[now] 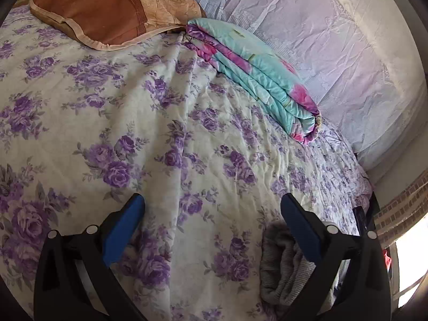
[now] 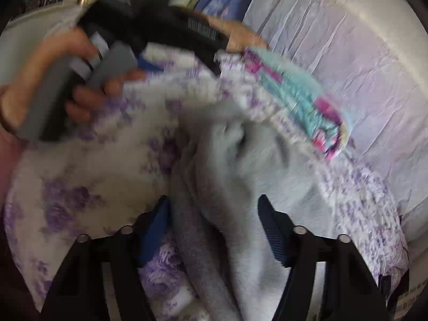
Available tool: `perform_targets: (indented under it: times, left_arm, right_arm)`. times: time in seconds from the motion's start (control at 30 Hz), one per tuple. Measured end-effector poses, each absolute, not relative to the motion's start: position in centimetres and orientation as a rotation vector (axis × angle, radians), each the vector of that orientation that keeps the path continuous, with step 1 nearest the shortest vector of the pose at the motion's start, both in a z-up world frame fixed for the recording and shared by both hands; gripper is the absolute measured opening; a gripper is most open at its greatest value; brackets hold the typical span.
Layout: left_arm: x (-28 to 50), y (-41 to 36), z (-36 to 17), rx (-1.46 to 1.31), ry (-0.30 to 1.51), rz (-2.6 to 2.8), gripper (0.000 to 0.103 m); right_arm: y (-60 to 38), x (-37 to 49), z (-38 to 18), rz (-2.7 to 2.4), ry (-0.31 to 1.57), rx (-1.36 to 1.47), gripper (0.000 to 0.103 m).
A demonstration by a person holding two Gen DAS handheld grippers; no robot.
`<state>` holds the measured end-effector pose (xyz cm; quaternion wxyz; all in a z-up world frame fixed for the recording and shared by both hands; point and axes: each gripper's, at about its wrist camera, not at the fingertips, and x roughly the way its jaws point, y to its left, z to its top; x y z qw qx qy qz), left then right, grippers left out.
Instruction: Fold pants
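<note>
The grey pants (image 2: 240,176) lie crumpled on the floral bed cover (image 2: 88,165), filling the middle of the blurred right wrist view. My right gripper (image 2: 214,208) is open, with the pants fabric between and below its blue fingers. In the left wrist view my left gripper (image 1: 212,208) is open and empty above the floral cover (image 1: 133,123); a bunched grey part of the pants (image 1: 281,267) lies just inside its right finger. The left gripper and the hand holding it (image 2: 80,80) show at the upper left of the right wrist view.
A brown and tan pillow (image 1: 107,13) lies at the head of the bed. A folded turquoise and pink quilt (image 1: 256,75) lies along the far side, against a pale crinkled covering (image 1: 334,40). The bed's right edge and a brick-patterned surface (image 1: 401,208) are at the right.
</note>
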<state>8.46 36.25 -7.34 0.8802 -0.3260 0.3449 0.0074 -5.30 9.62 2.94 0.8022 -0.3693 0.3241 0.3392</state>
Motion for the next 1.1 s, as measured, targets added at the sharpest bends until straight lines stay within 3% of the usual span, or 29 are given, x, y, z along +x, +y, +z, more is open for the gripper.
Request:
perform_targets:
  times: [0.13, 0.2, 0.53, 0.8, 1.1]
  left_arm:
    - [8.5, 35.9, -7.3, -0.667, 0.722, -0.013, 0.099]
    - [8.7, 35.6, -7.3, -0.653, 0.73, -0.023, 0.099]
    - [8.2, 33.9, -6.6, -0.745, 0.72, -0.317, 0.099]
    - [4.0, 29.4, -5.6, -0.808, 0.804, -0.479, 0.099]
    - [6.6, 26.2, -7.5, -0.923, 0.85, -0.533, 0.099]
  right_arm:
    - [8.9, -4.8, 2.6, 0.706, 0.699, -0.752, 0.031]
    - [8.1, -4.5, 3.7, 0.695, 0.694, -0.662, 0.026]
    - [3.8, -4.7, 5.5, 0.656, 0.649, -0.321, 0.024]
    - [2.3, -4.3, 5.7, 0.672, 0.616, -0.219, 0.024]
    - [1.6, -4.8, 5.5, 0.671, 0.594, -0.184, 0.024]
